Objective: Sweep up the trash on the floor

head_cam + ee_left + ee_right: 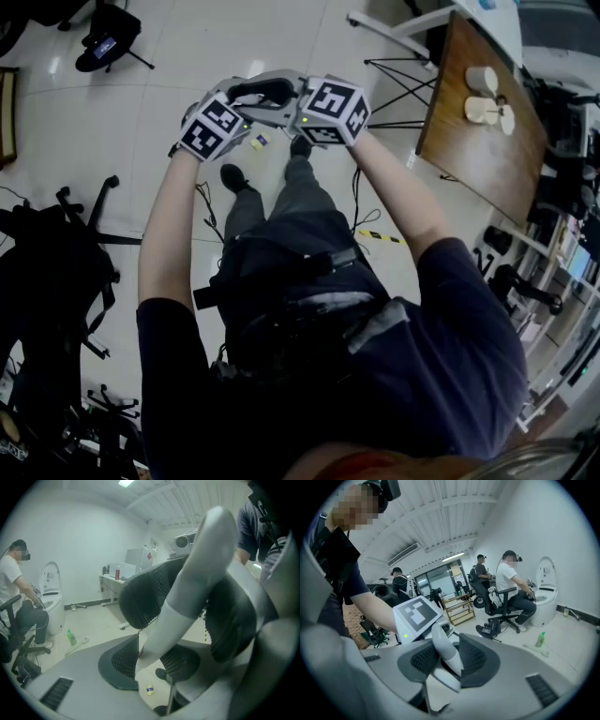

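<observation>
Gripping one grey-white handle [201,573] from both sides: the left gripper [152,660] is clamped on it, and the right gripper [447,663] pinches it too. The small yellow-blue trash scrap [260,141] lies on the floor [187,56], by the person's shoes [234,178].

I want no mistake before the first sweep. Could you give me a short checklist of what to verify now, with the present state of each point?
1. Grip of the left gripper on the handle: ok, its jaws are closed on it.
2. Grip of the right gripper on the same handle: ok, its jaws are closed on it too.
3. Trash found: ok, a small yellow and blue piece lies in front of the shoes.
4. Sweeping end below the handle: cannot tell, no view shows it.
5. Free path for the feet: not ok, a cable lies beside the shoes.
</observation>
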